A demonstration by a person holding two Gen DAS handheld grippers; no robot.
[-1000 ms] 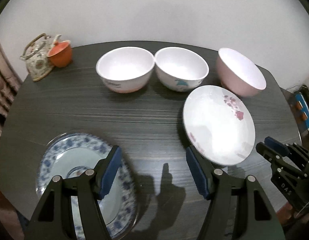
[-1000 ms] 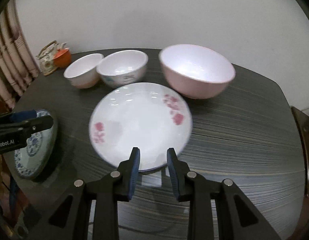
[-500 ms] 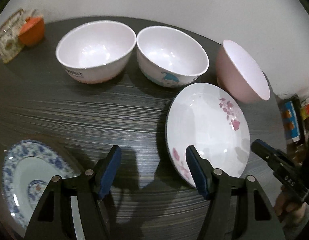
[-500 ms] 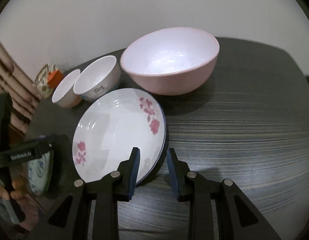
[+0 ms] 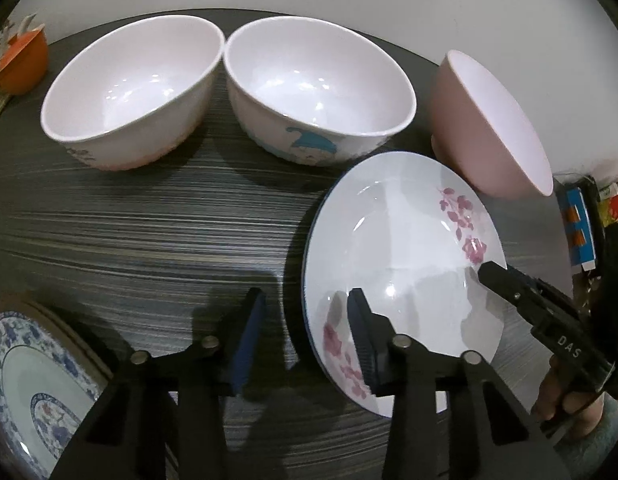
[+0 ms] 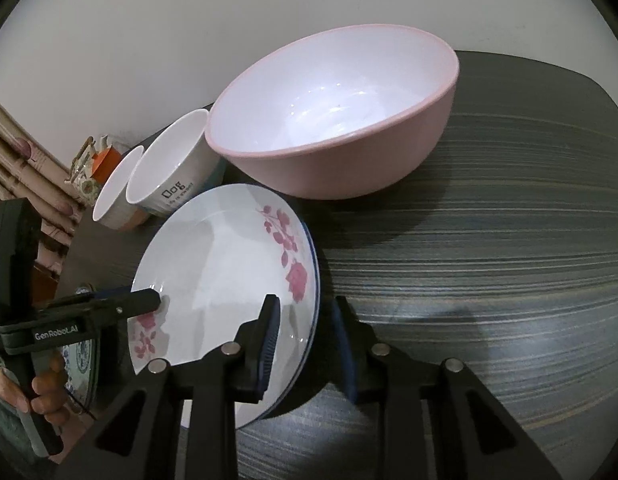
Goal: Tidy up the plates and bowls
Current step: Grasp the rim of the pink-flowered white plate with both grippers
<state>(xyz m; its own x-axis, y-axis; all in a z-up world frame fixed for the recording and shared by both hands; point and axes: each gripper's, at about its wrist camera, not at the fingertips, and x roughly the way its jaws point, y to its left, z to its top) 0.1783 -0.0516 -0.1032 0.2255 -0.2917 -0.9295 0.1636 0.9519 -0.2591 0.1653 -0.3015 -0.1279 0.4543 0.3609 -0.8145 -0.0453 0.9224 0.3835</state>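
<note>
A white plate with pink flowers (image 5: 405, 268) (image 6: 221, 280) is tilted up on edge above the dark table. My right gripper (image 6: 305, 340) straddles its rim, with the jaws still apart around it. My left gripper (image 5: 305, 336) is open at the plate's other rim, one finger in front of the plate face and one left of it. Two white bowls (image 5: 129, 92) (image 5: 317, 88) and a pink bowl (image 5: 489, 120) (image 6: 337, 120) stand behind. A blue-patterned plate (image 5: 33, 380) lies at the lower left.
An orange cup (image 5: 21, 64) and a teapot (image 6: 85, 168) stand at the table's far left corner. The dark wood-grain table (image 6: 489, 260) stretches to the right of the plate. Coloured boxes (image 5: 581, 224) sit beyond the right table edge.
Both grippers have moved closer to the flowered plate. The plate has tilted up more steeply. My left gripper's jaws have narrowed, and my right gripper's jaws now stand either side of the rim.
</note>
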